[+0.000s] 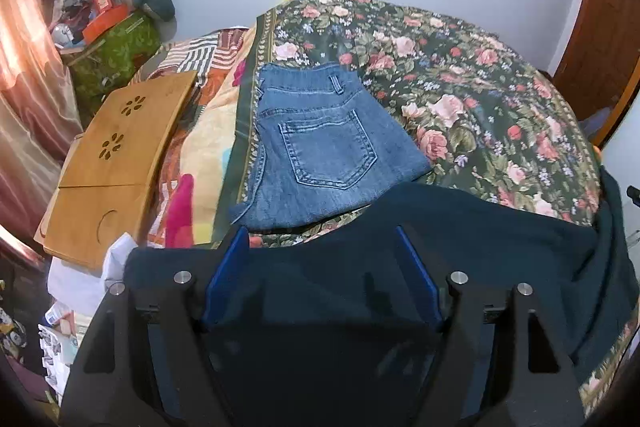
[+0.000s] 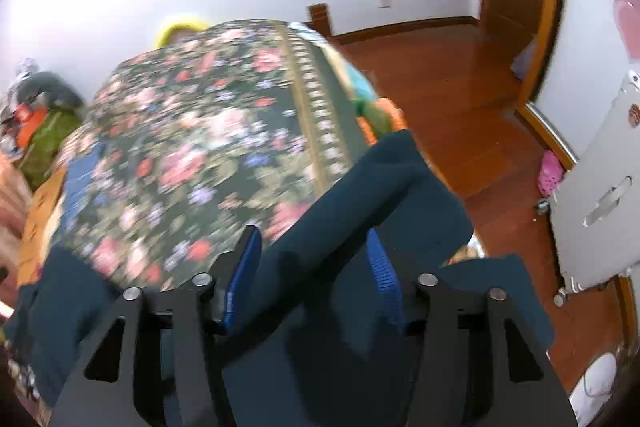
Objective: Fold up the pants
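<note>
text: none I can read | orange box (image 1: 105, 3) on the clutter pile: print too small | sticker (image 2: 633, 115) on white cabinet: unreadable

Left gripper (image 1: 320, 239) and right gripper (image 2: 312, 239) both point downward, blue-padded jaws parted.

A floral bedspread (image 1: 460, 75) covers the bed, a wooden lap tray (image 1: 116, 163) at its edge, folded jeans (image 1: 320, 147) on top.
</note>
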The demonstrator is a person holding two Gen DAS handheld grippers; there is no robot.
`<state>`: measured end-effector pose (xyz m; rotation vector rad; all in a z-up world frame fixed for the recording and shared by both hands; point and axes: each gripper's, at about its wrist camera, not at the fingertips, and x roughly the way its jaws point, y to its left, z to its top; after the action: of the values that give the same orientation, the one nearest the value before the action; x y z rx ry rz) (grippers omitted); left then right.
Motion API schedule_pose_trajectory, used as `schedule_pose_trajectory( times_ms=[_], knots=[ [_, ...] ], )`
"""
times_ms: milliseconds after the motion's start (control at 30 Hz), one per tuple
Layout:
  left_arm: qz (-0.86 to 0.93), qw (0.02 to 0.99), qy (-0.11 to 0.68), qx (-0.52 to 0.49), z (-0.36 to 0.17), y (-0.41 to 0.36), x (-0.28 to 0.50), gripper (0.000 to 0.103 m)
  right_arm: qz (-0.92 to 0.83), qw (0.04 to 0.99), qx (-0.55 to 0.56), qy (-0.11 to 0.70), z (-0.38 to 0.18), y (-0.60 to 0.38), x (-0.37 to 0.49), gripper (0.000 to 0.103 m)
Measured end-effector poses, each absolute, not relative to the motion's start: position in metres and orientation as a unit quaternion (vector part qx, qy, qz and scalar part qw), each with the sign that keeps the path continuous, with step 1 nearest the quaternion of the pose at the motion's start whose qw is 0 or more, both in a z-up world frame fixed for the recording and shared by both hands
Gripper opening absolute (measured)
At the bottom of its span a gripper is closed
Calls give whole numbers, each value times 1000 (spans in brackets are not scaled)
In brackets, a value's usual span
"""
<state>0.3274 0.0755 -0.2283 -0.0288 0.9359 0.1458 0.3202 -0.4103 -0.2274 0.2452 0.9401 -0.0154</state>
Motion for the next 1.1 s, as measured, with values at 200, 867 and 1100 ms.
schedule_pose_trajectory(
  times_ms=[200,867,1100],
  knots=[
    [67,877,476,-10,-255,69,346,74,-39,866,144,478,-266,-427,357,52],
    [23,869,493,31,-245,11,308,74,-31,901,139,409,-202,-480,277,11],
    [7,864,503,26,-245,-9,290,74,-38,885,156,438,-230,-507,221,14]
  ],
)
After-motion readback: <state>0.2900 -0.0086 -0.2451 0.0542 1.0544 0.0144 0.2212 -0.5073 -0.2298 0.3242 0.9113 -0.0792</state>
